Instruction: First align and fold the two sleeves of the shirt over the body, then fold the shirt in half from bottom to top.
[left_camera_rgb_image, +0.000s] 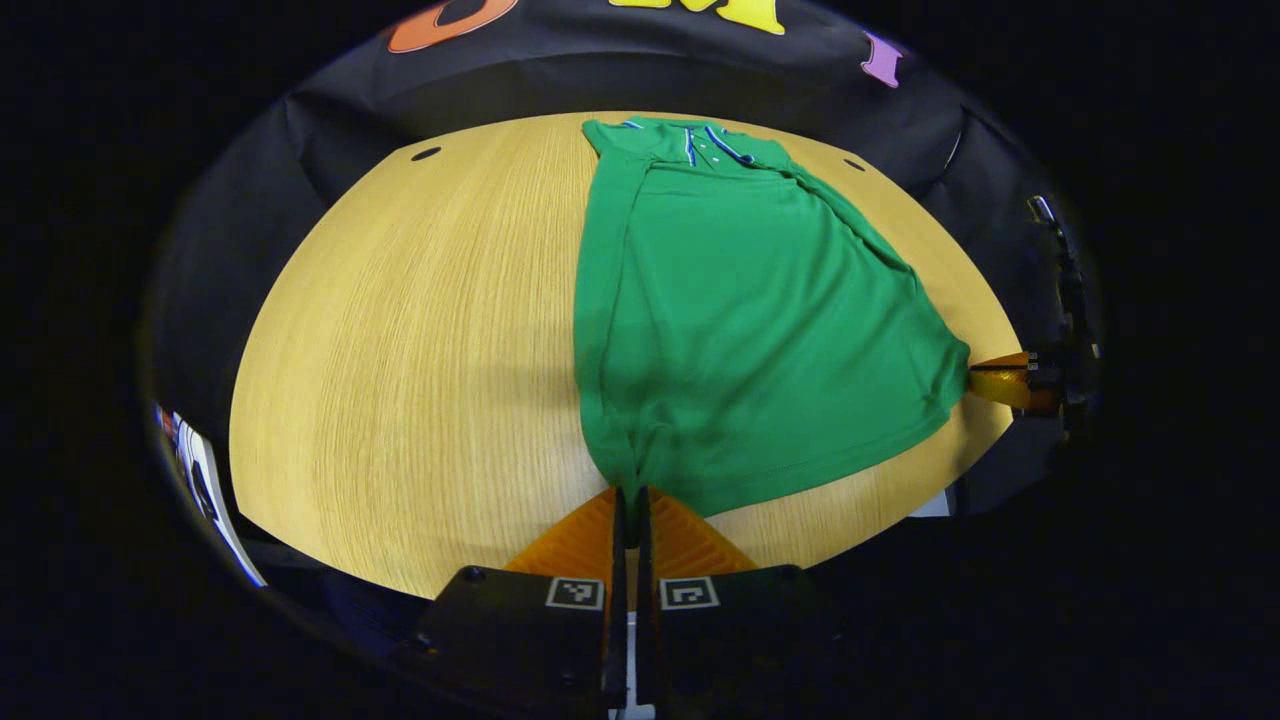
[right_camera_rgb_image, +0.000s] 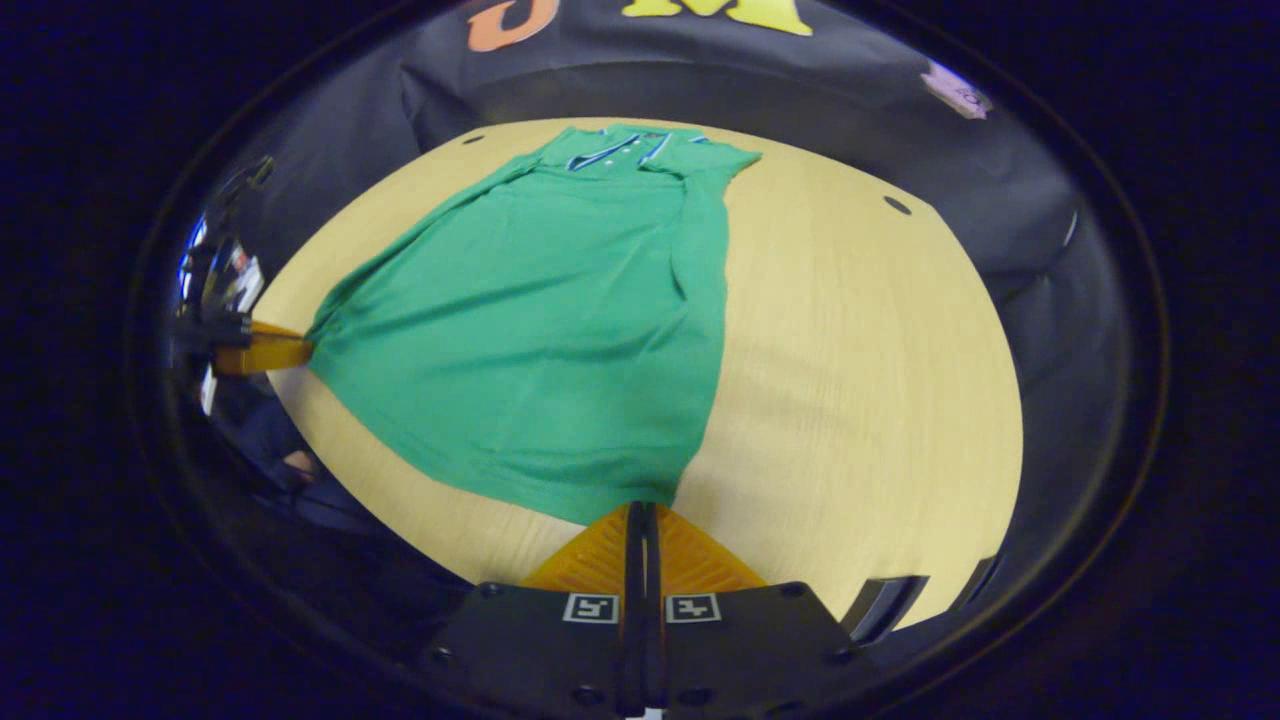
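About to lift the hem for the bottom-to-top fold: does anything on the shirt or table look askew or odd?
Nothing is damaged or spilled. The green shirt lies on the wooden table with both sleeves folded in. The left gripper and right gripper each pinch a bottom corner, jaws closed. The hem sags between them, flaring wider than the collar end.

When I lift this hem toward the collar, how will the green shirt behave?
Probably floppy: the green shirt already drapes and wrinkles between both pinched corners, so its middle may sag. Likely light, and it may slide on the smooth wooden table.
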